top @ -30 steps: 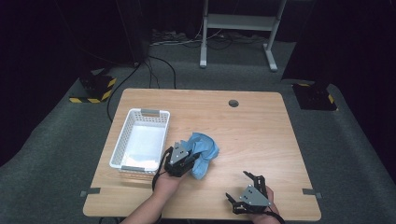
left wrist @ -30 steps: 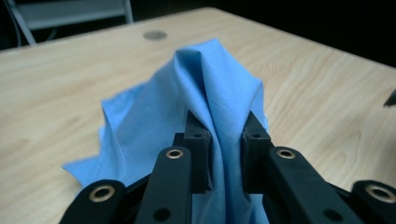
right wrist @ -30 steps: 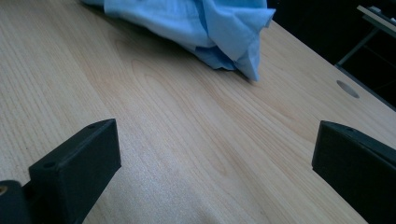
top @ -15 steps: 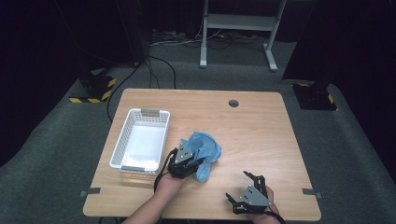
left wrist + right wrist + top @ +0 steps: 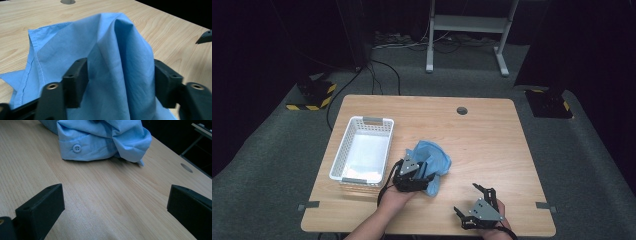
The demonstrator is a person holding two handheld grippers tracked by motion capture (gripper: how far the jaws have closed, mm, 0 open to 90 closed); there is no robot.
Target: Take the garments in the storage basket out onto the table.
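Note:
A crumpled light blue shirt (image 5: 435,156) lies on the wooden table (image 5: 492,145) just right of the basket. My left gripper (image 5: 426,172) sits at its near edge. In the left gripper view a raised fold of the shirt (image 5: 117,62) stands between the jaws of this gripper (image 5: 120,67); they have just been opening and stand apart, not pinching it. My right gripper (image 5: 469,200) rests open near the front edge, right of the shirt and apart from it. Its view (image 5: 115,197) shows bare wood between the jaws, with the shirt's buttoned cuff (image 5: 77,148) farther off.
A white slatted basket (image 5: 339,160) stands at the table's left, close beside the left hand. A round cable hole (image 5: 461,110) is near the far edge. Dark floor, cables and a metal stand (image 5: 467,30) lie beyond the table.
The left gripper's jaws have spread apart around the shirt fold they were pinching. Both hands have stayed where they were, and the shirt has barely shifted.

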